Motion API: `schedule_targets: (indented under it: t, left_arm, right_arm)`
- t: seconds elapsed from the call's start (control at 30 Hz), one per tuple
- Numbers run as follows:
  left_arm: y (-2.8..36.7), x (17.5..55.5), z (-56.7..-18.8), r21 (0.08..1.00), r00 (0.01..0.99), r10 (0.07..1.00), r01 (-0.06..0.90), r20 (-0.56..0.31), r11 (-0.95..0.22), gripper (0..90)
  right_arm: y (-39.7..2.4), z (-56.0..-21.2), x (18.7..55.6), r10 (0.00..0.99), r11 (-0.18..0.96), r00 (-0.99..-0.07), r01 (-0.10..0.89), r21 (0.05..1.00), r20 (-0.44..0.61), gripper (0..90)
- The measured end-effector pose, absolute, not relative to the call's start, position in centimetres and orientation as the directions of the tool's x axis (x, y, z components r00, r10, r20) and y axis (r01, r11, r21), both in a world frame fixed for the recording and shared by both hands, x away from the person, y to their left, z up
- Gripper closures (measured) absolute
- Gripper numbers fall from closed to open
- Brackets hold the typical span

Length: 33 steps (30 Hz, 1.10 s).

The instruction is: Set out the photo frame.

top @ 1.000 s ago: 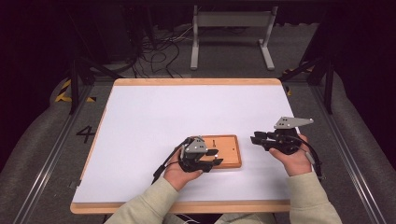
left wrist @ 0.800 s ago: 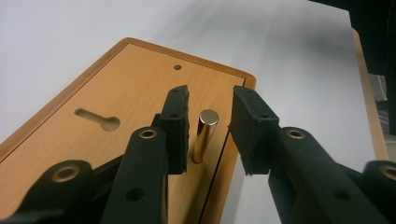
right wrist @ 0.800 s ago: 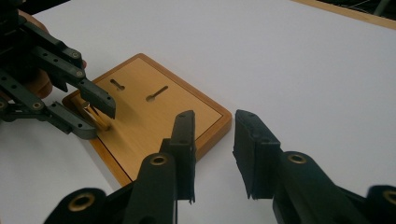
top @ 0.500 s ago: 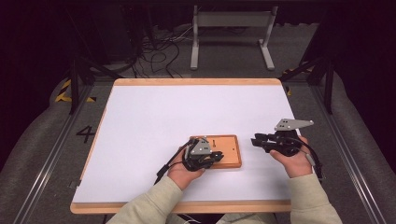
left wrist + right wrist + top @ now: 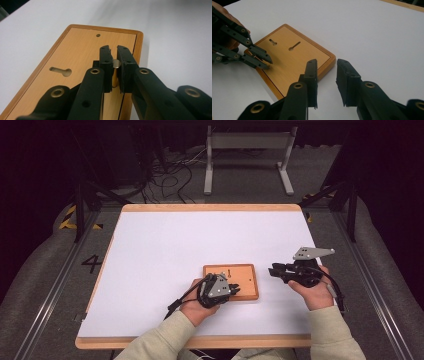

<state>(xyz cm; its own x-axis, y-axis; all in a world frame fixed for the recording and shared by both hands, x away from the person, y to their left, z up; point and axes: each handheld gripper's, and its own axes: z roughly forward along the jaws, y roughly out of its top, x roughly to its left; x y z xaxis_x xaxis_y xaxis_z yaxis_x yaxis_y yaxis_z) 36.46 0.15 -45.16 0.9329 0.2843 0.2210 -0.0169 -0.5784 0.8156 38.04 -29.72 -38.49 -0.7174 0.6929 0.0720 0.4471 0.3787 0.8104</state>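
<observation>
**Wooden board with brass peg: left gripper clamped on peg, right gripper standing off**

Wooden board [image 5: 231, 281]: in the high view it lies flat on the white table [image 5: 200, 250], toward the person's edge and slightly right of centre. The left gripper [image 5: 231, 290] sits over the board's near-left portion. The right gripper [image 5: 274, 269] is held just right of the board, apart from it, jaws pointing toward it.

Left gripper view: the left gripper [image 5: 113, 62] points along the board [image 5: 75, 57]. Its two black jaws have just been closing and now press on a small brass peg [image 5: 116, 65] from both sides; the peg stands upright between the pads, beside a dark line running along the board near its right edge. A keyhole slot [image 5: 60, 71] is cut into the board to the left of the jaws, and a small round hole [image 5: 98, 35] lies near the far edge.

Right gripper view: the right gripper [image 5: 326, 80] holds its jaws apart with nothing between them, just off the board's nearest corner [image 5: 329, 60]. Two keyhole slots are visible in the board face. The left gripper [image 5: 265, 62] reaches onto the board from the left.
</observation>
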Motion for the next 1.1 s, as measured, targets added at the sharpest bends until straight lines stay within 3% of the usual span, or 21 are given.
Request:
schedule_targets:
  t: [0.3, 0.43, 0.8, 1.1]
  left_arm:
    - [-0.1, 34.8, -45.3, 0.760, 0.892, 0.241, -0.156, 0.383, -0.631, 83.5]
    - [-0.2, 34.3, -45.3, 0.745, 0.878, 0.237, -0.179, 0.416, -0.643, 83.5]
    - [-0.3, 33.2, -45.7, 0.721, 0.847, 0.231, -0.230, 0.479, -0.653, 83.4]
    - [-0.3, 32.9, -45.8, 0.718, 0.840, 0.237, -0.232, 0.488, -0.656, 83.3]
  right_arm:
    - [-29.2, -38.3, 38.0, 0.673, 0.384, -0.735, 0.438, 0.813, 0.078, 67.9]
    - [-29.0, -38.3, 38.0, 0.672, 0.386, -0.736, 0.441, 0.810, 0.081, 64.0]
    - [-27.9, -38.9, 38.9, 0.701, 0.397, -0.704, 0.522, 0.755, 0.119, 33.3]
    - [-27.0, -39.6, 40.0, 0.694, 0.374, -0.691, 0.588, 0.717, 0.205, 25.4]
